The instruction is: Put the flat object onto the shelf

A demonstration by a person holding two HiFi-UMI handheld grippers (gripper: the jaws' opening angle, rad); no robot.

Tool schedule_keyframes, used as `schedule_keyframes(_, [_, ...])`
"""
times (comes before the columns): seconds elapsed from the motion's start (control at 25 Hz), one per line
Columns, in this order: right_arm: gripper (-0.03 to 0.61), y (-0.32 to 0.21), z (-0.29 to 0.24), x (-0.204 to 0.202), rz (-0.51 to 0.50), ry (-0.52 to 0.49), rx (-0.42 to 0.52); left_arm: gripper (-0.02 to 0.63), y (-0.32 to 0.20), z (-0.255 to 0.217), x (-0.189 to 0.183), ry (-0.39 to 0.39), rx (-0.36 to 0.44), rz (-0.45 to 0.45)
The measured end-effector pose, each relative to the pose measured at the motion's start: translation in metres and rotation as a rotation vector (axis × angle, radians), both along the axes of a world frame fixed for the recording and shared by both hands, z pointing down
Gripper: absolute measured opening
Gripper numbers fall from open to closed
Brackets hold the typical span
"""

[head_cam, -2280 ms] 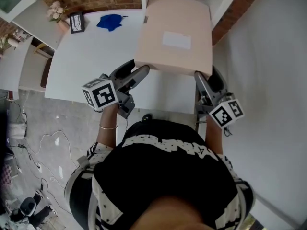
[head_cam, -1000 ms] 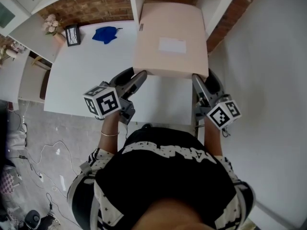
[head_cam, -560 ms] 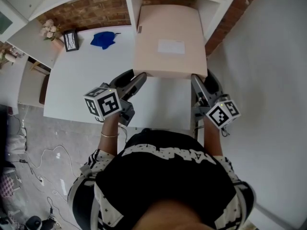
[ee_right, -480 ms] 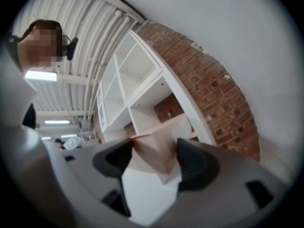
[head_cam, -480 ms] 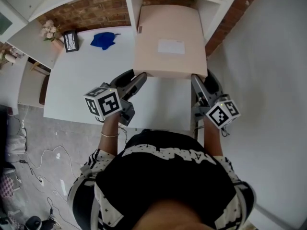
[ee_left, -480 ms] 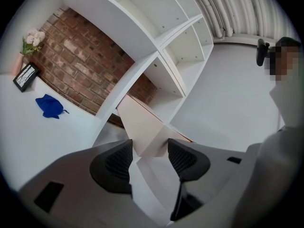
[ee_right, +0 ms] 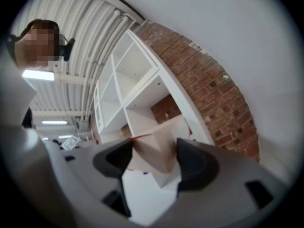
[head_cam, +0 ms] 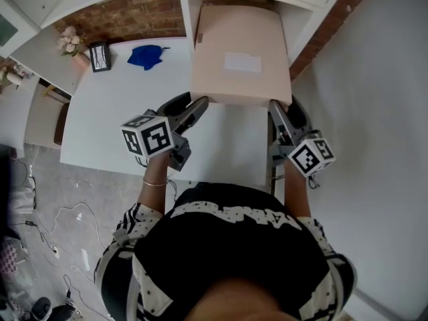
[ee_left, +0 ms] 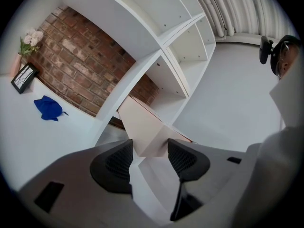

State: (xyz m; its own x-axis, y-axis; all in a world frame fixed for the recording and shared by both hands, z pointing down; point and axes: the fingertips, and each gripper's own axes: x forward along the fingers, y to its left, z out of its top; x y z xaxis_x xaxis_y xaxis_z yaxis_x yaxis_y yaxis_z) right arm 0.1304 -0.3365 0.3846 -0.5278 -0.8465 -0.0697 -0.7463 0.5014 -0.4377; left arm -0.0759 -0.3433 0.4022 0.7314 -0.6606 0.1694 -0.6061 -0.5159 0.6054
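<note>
pale pink flat box (head_cam: 241, 39), white label (head_cam: 242, 62) on top, near corners clamped by left tool (head_cam: 200, 105), right tool (head_cam: 275, 108).

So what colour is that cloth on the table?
The cloth is blue, clearest in head view.

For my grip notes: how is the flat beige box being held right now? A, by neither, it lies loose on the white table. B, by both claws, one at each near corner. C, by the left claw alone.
B: the left claw and the right claw each clamp a near corner of the flat beige box.
</note>
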Motion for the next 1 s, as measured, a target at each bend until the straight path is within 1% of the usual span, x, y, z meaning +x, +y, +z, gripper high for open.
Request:
schedule_keyframes(0.84, [0.304, -0.025, 0.004, 0.003, 0.045, -0.001, -0.003, 0.245, -0.026, 0.002, 0.000, -0.012, -0.005, -0.019])
schedule_keyframes(1.0, [0.304, -0.029, 0.004, 0.004, 0.053, -0.005, -0.003, 0.244, -0.031, 0.003, 0.002, 0.000, -0.003, -0.015])
